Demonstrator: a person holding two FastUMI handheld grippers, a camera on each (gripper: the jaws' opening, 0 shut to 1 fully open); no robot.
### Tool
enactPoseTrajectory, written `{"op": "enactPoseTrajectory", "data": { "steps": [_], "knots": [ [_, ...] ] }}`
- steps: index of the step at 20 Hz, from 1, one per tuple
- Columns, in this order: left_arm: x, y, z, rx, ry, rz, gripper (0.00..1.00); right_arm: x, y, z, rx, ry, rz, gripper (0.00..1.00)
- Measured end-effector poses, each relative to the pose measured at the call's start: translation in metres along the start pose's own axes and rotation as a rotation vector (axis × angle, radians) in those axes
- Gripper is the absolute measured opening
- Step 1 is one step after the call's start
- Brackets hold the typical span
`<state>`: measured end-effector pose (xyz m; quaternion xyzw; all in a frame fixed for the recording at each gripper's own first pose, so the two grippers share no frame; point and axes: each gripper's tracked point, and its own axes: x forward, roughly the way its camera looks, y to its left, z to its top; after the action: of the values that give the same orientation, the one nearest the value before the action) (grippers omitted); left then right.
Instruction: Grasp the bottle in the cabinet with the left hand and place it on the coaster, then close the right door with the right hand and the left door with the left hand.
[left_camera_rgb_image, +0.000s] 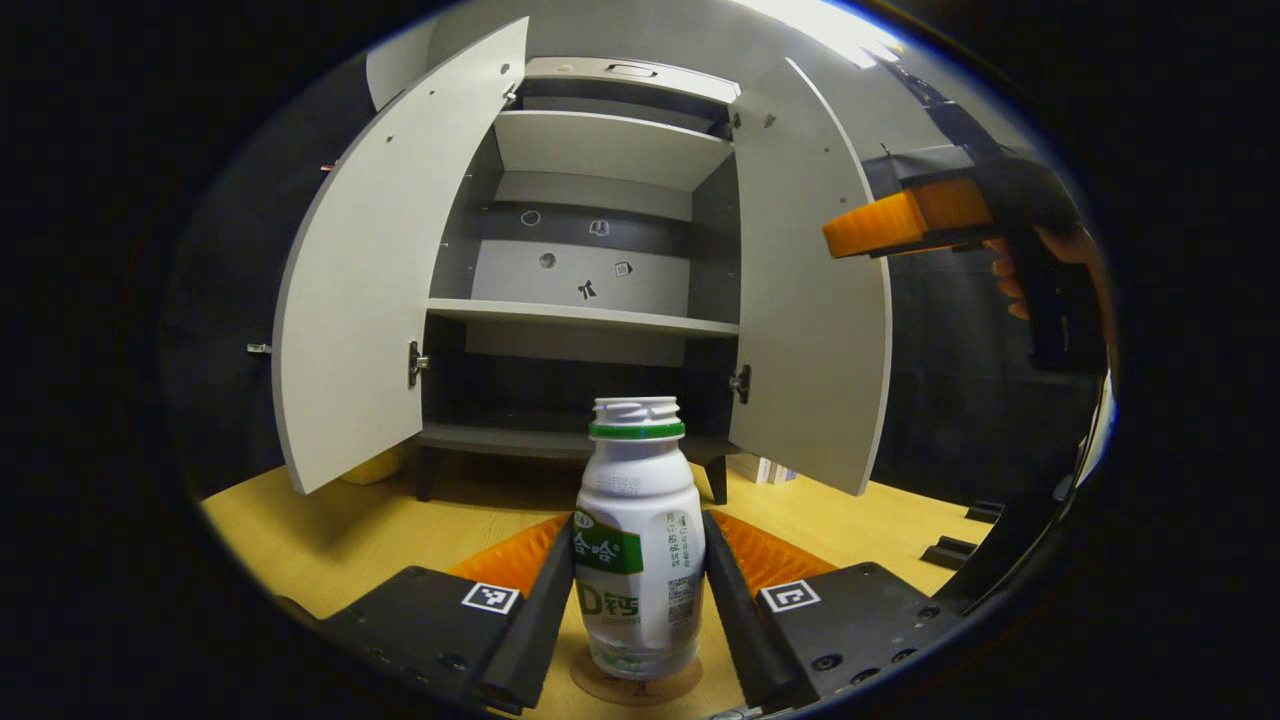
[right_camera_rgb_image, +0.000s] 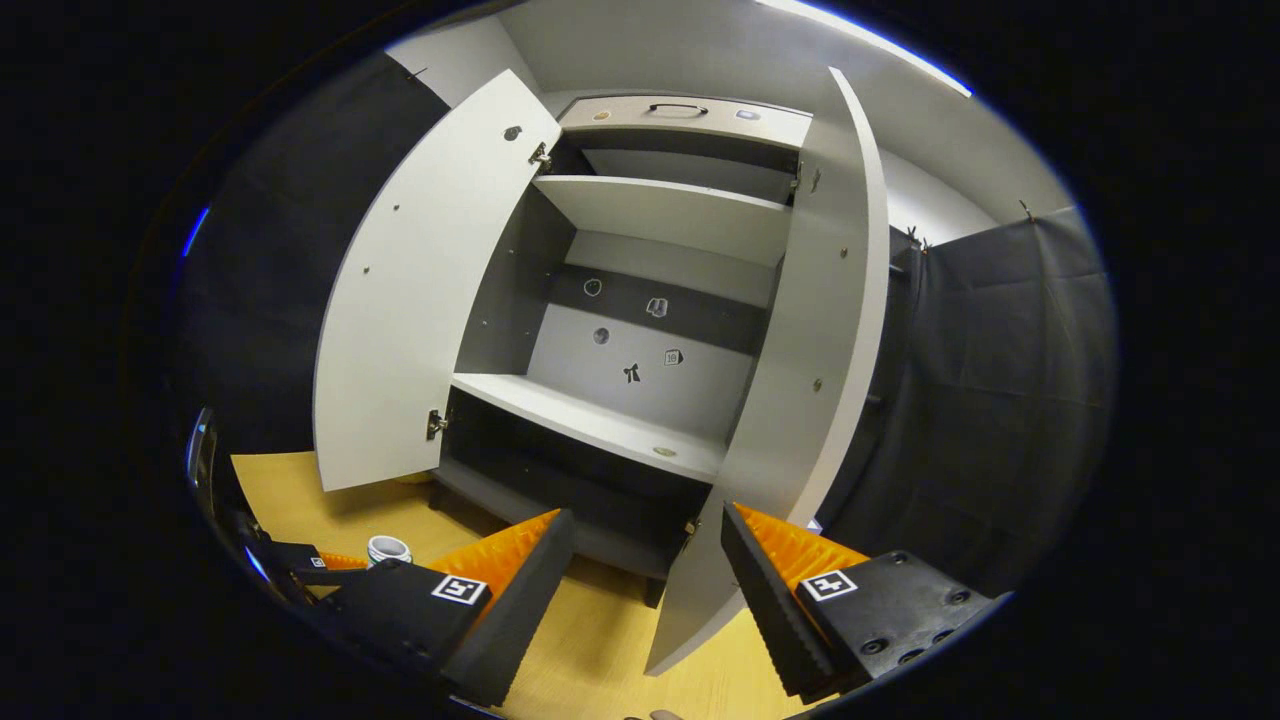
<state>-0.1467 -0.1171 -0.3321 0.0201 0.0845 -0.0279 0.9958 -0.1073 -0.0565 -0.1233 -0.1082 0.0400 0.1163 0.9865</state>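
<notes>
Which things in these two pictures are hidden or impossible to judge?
- Coaster, left gripper view: mostly covered by the bottle.
- Left gripper: whether the fingers press on the bottle, unclear.
- Bottle in right gripper view: body hidden behind the right gripper's finger.
- Cabinet bottom compartment: too dark.

Booth interior: yellow wooden tabletop (left_camera_rgb_image: 330, 540), black cloth wall (right_camera_rgb_image: 1000, 400), pale ceiling with bright light strip (left_camera_rgb_image: 810, 20) overhead

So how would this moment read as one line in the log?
bottle: on coaster, between left gripper fingers | right gripper: open by right door | both doors open
</notes>
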Motion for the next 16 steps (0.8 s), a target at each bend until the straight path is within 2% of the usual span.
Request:
{"op": "enactPoseTrajectory", "data": {
  "steps": [4,10,13,14,15,16],
  "knots": [
    [0.003,-0.005,-0.021,0.053,0.022,-0.006,0.73,0.004,0.017,-0.021,-0.030,0.039,0.047,0.98],
    [0.005,-0.002,-0.025,0.032,-0.006,0.001,0.74,0.008,0.025,-0.029,-0.020,0.053,0.075,0.98],
    [0.005,-0.005,-0.035,0.032,0.043,-0.014,0.77,0.008,0.024,-0.031,-0.006,0.059,0.072,0.98],
    [0.005,-0.003,-0.033,0.047,0.041,0.000,0.81,0.009,0.024,-0.031,-0.005,0.060,0.071,0.98],
    [0.005,-0.001,-0.028,0.063,0.032,0.008,0.92,0.009,0.023,-0.031,-0.006,0.061,0.071,0.98],
    [0.005,-0.002,-0.023,0.071,0.018,0.006,0.95,0.008,0.024,-0.030,-0.008,0.059,0.071,0.98]
  ]
}}
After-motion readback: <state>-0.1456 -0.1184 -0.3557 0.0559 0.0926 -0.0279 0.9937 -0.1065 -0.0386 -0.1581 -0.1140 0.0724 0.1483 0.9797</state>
